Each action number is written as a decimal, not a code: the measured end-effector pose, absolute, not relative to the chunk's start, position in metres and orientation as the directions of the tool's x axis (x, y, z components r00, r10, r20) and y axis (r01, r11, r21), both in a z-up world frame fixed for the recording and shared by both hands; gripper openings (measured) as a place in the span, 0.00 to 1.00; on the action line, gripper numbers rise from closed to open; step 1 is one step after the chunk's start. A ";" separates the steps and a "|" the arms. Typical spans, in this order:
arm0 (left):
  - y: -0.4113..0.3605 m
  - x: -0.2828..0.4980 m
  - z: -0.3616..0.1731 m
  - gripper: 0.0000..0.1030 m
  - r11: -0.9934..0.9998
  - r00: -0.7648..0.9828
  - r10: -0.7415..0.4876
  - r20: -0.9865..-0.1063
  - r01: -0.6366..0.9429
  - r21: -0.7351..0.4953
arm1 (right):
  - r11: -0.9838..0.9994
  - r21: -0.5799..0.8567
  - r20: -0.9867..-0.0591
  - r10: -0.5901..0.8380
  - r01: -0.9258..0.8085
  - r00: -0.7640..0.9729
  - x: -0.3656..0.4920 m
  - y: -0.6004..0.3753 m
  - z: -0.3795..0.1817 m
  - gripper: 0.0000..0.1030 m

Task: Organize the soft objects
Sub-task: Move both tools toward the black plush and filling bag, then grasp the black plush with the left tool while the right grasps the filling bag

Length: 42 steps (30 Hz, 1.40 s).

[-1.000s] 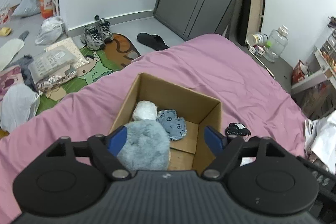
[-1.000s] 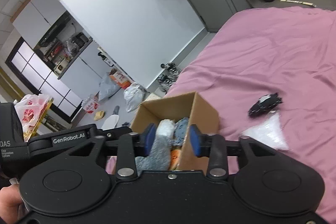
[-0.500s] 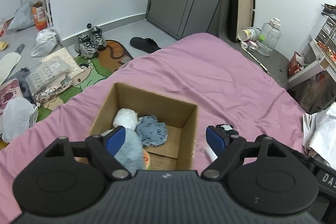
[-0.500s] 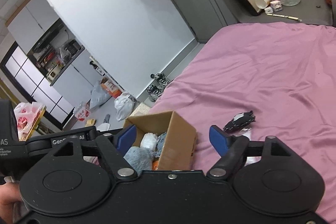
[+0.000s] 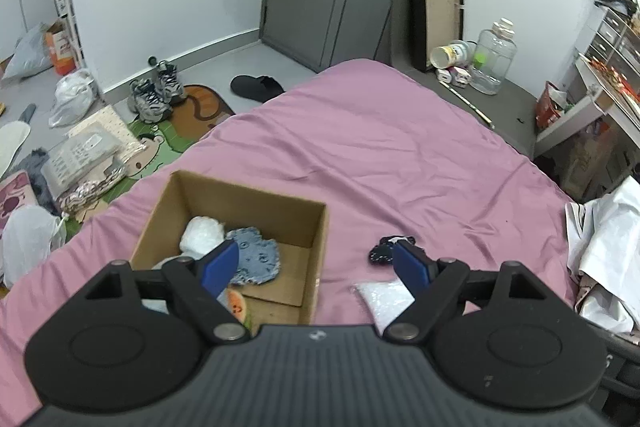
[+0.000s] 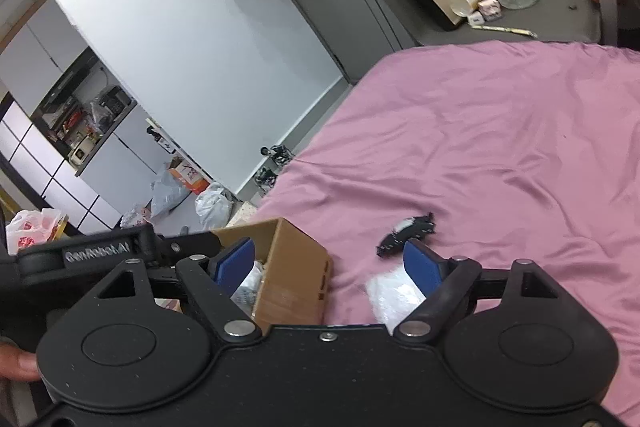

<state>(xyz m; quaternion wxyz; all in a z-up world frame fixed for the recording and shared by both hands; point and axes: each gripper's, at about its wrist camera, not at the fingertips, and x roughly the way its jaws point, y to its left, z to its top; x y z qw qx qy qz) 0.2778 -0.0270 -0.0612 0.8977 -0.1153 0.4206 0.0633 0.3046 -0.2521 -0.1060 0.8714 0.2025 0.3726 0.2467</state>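
Your left wrist view looked straight down into the cardboard box (image 5: 224, 215), so its contents showed; your right wrist view caught only the box's outer side wall and a sliver of white and blue inside, but it showed your left tool (image 6: 132, 251) crossing at the left edge and a fingertip of your hand (image 6: 16, 361) at the lower left.

Your left tool (image 5: 316, 263) stood wide open, its blue pads gripping nothing, hanging over the box's near right corner. Your right tool (image 6: 330, 265) had just been opening and stood wide, nothing pressed between its pads; the box's corner and bare sheet showed through the gap.

The box sat on the pink bed (image 5: 400, 147), near its left edge. Inside lay a white fluffy ball (image 5: 202, 233) toward the far left, a blue patterned soft piece (image 5: 258, 259) touching it on the right, and an orange-faced toy (image 5: 236, 303) at the near wall, partly hidden by your tool.

Right of the box, on the sheet, lay a small black-and-white soft item (image 5: 384, 251) and, nearer you, a white crinkly packet (image 5: 380, 297).
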 end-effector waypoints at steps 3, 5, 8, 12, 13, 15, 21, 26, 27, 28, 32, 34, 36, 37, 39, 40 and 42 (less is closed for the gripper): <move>-0.036 0.282 -0.061 0.81 0.970 0.631 0.003 -0.776 -0.192 -0.152 | 0.797 0.548 -0.554 0.574 -0.256 0.603 0.307 -0.261 -0.109 0.79; -0.041 0.285 -0.062 0.81 0.971 0.625 -0.011 -0.780 -0.179 -0.158 | 0.797 0.550 -0.552 0.571 -0.249 0.608 0.307 -0.266 -0.110 0.79; -0.048 0.289 -0.063 0.81 0.973 0.619 -0.029 -0.785 -0.163 -0.164 | 0.799 0.552 -0.554 0.564 -0.237 0.612 0.309 -0.273 -0.111 0.79; -0.054 0.295 -0.067 0.81 0.971 0.613 -0.046 -0.789 -0.157 -0.178 | 0.796 0.564 -0.560 0.564 -0.219 0.607 0.313 -0.278 -0.116 0.79; -0.056 0.297 -0.068 0.81 0.971 0.611 -0.051 -0.790 -0.155 -0.182 | 0.795 0.567 -0.562 0.565 -0.216 0.603 0.314 -0.278 -0.118 0.79; -0.059 0.300 -0.070 0.81 0.971 0.610 -0.062 -0.790 -0.145 -0.188 | 0.791 0.575 -0.568 0.570 -0.210 0.594 0.316 -0.279 -0.122 0.78; -0.069 0.314 -0.079 0.81 0.974 0.590 -0.097 -0.802 -0.109 -0.198 | 0.792 0.587 -0.598 0.565 -0.169 0.568 0.325 -0.277 -0.141 0.74; -0.074 0.325 -0.089 0.81 0.974 0.580 -0.119 -0.806 -0.089 -0.208 | 0.801 0.579 -0.633 0.561 -0.154 0.533 0.331 -0.272 -0.161 0.71; -0.075 0.328 -0.092 0.81 0.973 0.576 -0.127 -0.807 -0.085 -0.214 | 0.803 0.578 -0.643 0.558 -0.147 0.525 0.332 -0.271 -0.166 0.70; -0.076 0.330 -0.095 0.81 0.971 0.572 -0.141 -0.808 -0.080 -0.226 | 0.804 0.578 -0.650 0.557 -0.140 0.516 0.333 -0.270 -0.170 0.68; -0.081 0.337 -0.105 0.81 0.968 0.561 -0.166 -0.811 -0.065 -0.243 | 0.809 0.575 -0.668 0.552 -0.124 0.499 0.337 -0.264 -0.185 0.68; -0.084 0.341 -0.110 0.81 0.967 0.557 -0.174 -0.812 -0.058 -0.247 | 0.800 0.585 -0.656 0.565 -0.135 0.501 0.338 -0.261 -0.190 0.67; -0.085 0.346 -0.115 0.81 0.965 0.545 -0.186 -0.818 -0.056 -0.257 | 0.800 0.581 -0.653 0.566 -0.146 0.503 0.340 -0.256 -0.193 0.66; -0.085 0.347 -0.118 0.81 0.963 0.541 -0.191 -0.819 -0.057 -0.262 | 0.803 0.576 -0.653 0.564 -0.152 0.505 0.341 -0.253 -0.196 0.64; -0.086 0.349 -0.122 0.81 0.962 0.539 -0.193 -0.820 -0.061 -0.267 | 0.805 0.573 -0.658 0.565 -0.155 0.498 0.342 -0.249 -0.202 0.59; -0.085 0.350 -0.124 0.81 0.961 0.538 -0.195 -0.820 -0.063 -0.270 | 0.805 0.573 -0.662 0.567 -0.157 0.491 0.343 -0.247 -0.205 0.55; -0.085 0.353 -0.128 0.81 0.960 0.534 -0.196 -0.822 -0.068 -0.273 | 0.812 0.563 -0.677 0.559 -0.154 0.479 0.344 -0.243 -0.211 0.49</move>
